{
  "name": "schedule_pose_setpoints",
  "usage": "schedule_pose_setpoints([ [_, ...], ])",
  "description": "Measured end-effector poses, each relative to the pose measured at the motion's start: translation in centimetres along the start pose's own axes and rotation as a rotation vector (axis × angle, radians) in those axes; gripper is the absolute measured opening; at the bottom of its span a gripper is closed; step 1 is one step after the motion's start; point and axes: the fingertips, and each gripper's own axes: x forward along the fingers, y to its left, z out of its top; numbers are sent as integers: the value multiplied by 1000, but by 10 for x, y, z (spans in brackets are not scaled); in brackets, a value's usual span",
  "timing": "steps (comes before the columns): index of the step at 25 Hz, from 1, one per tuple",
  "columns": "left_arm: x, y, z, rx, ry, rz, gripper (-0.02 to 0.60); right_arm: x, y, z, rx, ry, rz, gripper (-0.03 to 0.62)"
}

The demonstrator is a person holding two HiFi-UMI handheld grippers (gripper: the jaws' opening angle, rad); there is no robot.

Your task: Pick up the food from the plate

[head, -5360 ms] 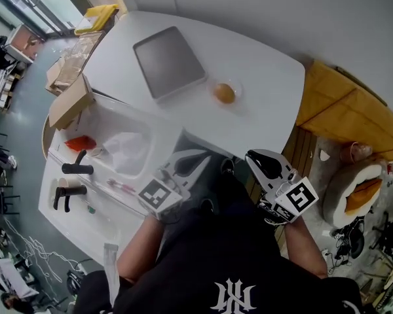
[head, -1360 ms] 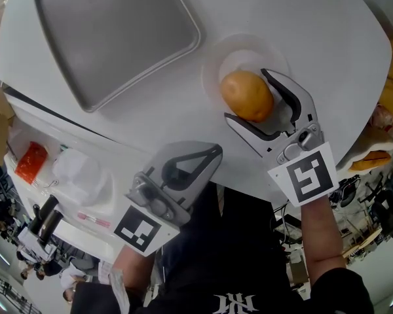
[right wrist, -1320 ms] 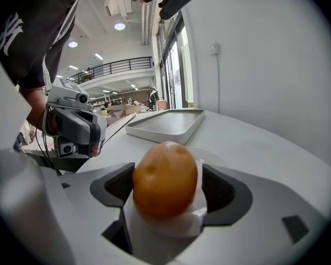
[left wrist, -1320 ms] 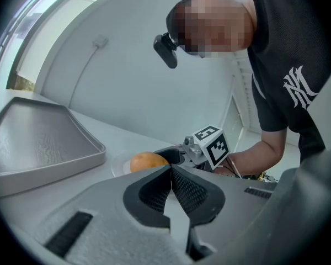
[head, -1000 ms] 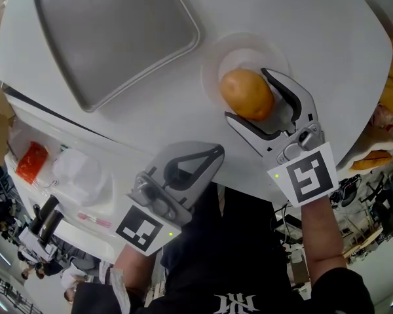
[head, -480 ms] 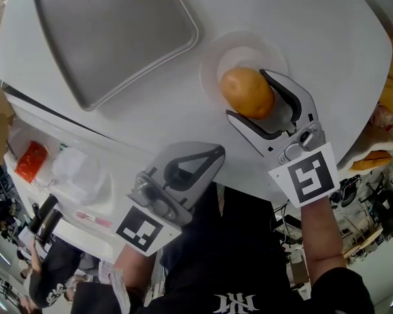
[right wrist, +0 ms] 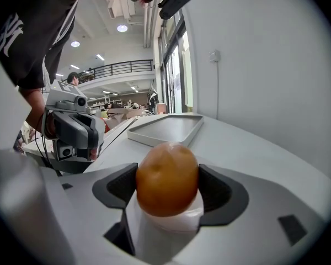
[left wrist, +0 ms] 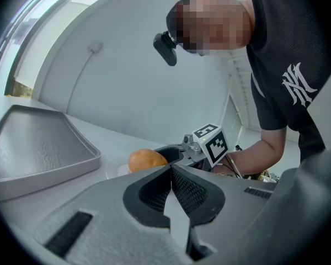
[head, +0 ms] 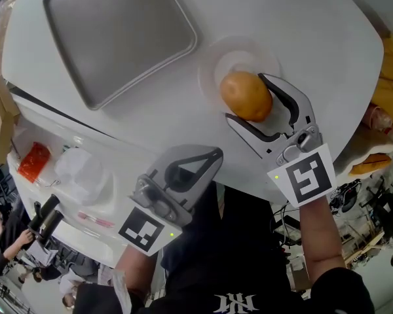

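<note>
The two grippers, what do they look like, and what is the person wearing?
The left gripper and right gripper are pale grey plastic with curved jaws lined by black textured pads. Each carries a white cube with black square markers and a small green light. The person wears a black short-sleeved T-shirt with a white emblem.

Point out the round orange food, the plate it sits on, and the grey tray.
orange food (head: 246,95): head view, middle of its rounded top.
plate (head: 213,61): head view, bare rim up and left of the food.
grey tray (head: 118,34): head view, centre of its flat floor.
</note>
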Motion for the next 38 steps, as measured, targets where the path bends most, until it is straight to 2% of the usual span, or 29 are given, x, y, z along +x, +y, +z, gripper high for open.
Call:
schedule_pose_setpoints([
  [11, -14, -8, 20, 33, -19, 17, 6, -8, 4, 31, -31, -29, 4, 345],
  [21, -30, -31, 84, 136, -55, 38, 6, -42, 5, 97, -93, -125, -18, 345],
  [32, -54, -81, 152, 226, -60, 65, 6, -122, 25, 180, -129, -276, -37, 345],
  [38, -70, -115, 195, 236, -86, 92, 6, -185, 46, 229, -166, -396, -25, 345],
])
